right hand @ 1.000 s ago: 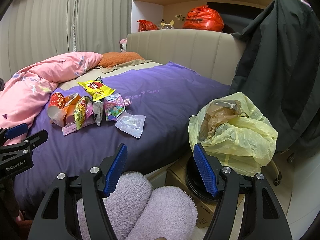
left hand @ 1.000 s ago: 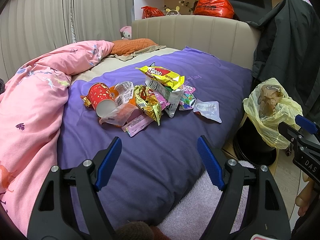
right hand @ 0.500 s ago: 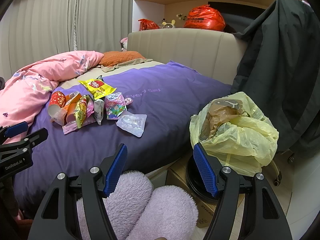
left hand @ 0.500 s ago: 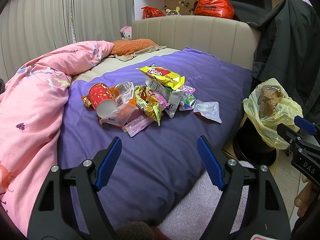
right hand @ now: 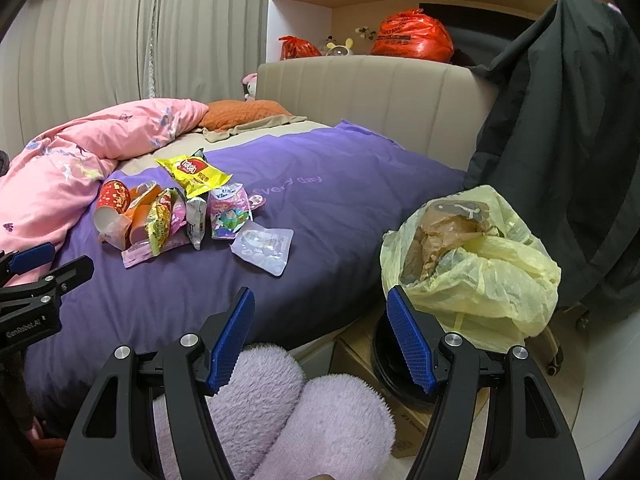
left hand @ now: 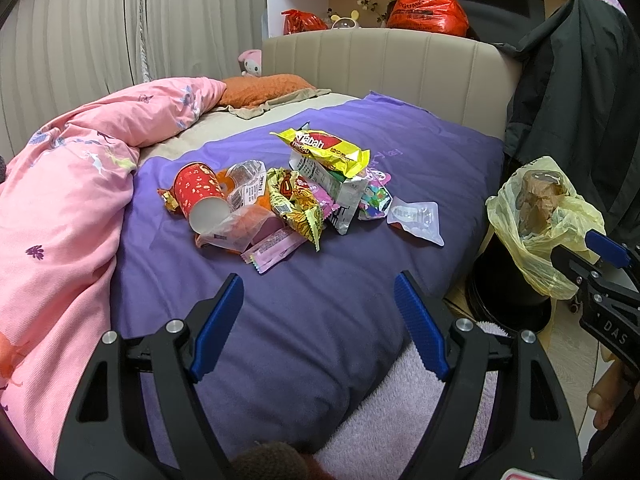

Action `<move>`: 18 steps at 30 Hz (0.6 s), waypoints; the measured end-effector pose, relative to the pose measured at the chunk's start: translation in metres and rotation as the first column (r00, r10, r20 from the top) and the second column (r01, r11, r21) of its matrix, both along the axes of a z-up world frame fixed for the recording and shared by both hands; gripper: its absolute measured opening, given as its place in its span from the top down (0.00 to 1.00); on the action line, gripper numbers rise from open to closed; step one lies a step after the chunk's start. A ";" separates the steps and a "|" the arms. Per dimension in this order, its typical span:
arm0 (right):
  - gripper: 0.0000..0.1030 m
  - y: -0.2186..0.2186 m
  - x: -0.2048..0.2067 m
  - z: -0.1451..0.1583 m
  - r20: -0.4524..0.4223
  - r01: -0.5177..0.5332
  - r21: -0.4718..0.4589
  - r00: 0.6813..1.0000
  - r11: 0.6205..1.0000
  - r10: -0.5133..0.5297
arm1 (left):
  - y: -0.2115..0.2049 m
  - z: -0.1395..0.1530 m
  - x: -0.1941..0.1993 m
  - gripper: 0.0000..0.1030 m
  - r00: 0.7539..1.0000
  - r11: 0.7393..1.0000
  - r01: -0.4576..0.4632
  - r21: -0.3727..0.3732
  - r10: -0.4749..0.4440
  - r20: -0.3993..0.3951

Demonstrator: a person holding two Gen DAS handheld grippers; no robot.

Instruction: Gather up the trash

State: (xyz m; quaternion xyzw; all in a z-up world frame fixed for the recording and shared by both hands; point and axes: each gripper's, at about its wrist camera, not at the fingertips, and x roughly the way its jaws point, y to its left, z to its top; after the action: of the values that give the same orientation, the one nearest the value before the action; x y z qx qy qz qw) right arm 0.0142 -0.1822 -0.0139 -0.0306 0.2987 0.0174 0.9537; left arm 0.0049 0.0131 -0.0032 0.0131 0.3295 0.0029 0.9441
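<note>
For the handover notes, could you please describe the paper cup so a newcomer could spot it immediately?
On the purple bedspread lies a pile of snack wrappers. At the end nearest the pink duvet is the red paper cup with gold print, tipped on its side, white inside showing: the pile's only round, rigid piece.

A big bed with a purple blanket holds a pile of wrappers, a red cup and a pink quilt.
</note>
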 end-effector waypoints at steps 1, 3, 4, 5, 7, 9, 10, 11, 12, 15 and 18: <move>0.37 0.000 0.003 -0.001 -0.001 -0.004 -0.003 1.000 1.000 0.004 | 0.003 0.000 0.004 0.28 1.000 1.000 0.003 -0.006 -0.003 -0.006; 0.37 0.002 0.012 -0.001 -0.003 -0.018 -0.014 1.000 1.000 0.018 | 0.010 -0.001 0.014 0.28 1.000 1.000 0.012 -0.010 -0.013 -0.026; 0.37 0.004 0.016 -0.001 -0.003 -0.027 -0.022 1.000 0.999 0.027 | 0.015 0.000 0.020 0.28 0.999 1.000 0.019 -0.009 -0.019 -0.036; 0.37 0.005 0.022 -0.001 -0.005 -0.035 -0.030 0.999 0.999 0.035 | 0.022 0.002 0.028 0.28 0.998 1.000 0.028 -0.006 -0.028 -0.047; 0.37 0.008 0.036 -0.002 -0.007 -0.054 -0.040 0.999 0.998 0.053 | 0.039 0.010 0.043 0.28 0.998 0.999 0.042 -0.017 -0.042 -0.053; 0.37 0.014 0.050 -0.004 -0.011 -0.074 -0.045 0.997 0.996 0.073 | 0.066 0.020 0.063 0.28 0.996 0.996 0.072 -0.047 -0.074 -0.044; 0.37 0.018 0.058 -0.006 -0.016 -0.087 -0.044 0.996 0.995 0.086 | 0.079 0.022 0.072 0.28 0.995 0.994 0.088 -0.063 -0.090 -0.034; 0.37 0.022 0.066 -0.009 -0.023 -0.098 -0.044 0.995 0.994 0.097 | 0.096 0.024 0.084 0.28 0.994 0.990 0.108 -0.087 -0.110 -0.019; 0.37 0.026 0.074 -0.011 -0.030 -0.107 -0.044 0.994 0.993 0.106 | 0.109 0.024 0.091 0.28 0.994 0.989 0.107 -0.103 -0.109 -0.012; 0.37 0.038 0.094 -0.020 -0.054 -0.137 -0.040 0.989 0.990 0.135 | 0.167 0.012 0.125 0.24 0.997 0.976 0.022 -0.215 -0.037 -0.067; 0.37 0.052 0.110 -0.028 -0.067 -0.158 -0.056 0.986 0.986 0.154 | 0.195 0.000 0.146 0.24 0.994 0.954 -0.047 -0.296 0.015 -0.107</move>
State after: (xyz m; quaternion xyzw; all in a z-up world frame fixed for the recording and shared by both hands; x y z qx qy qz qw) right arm 0.1247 -0.1304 -0.0417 -0.0822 0.3255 0.0838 0.9382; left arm 0.1507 0.2078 -0.0030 -0.1345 0.3748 -0.0327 0.9167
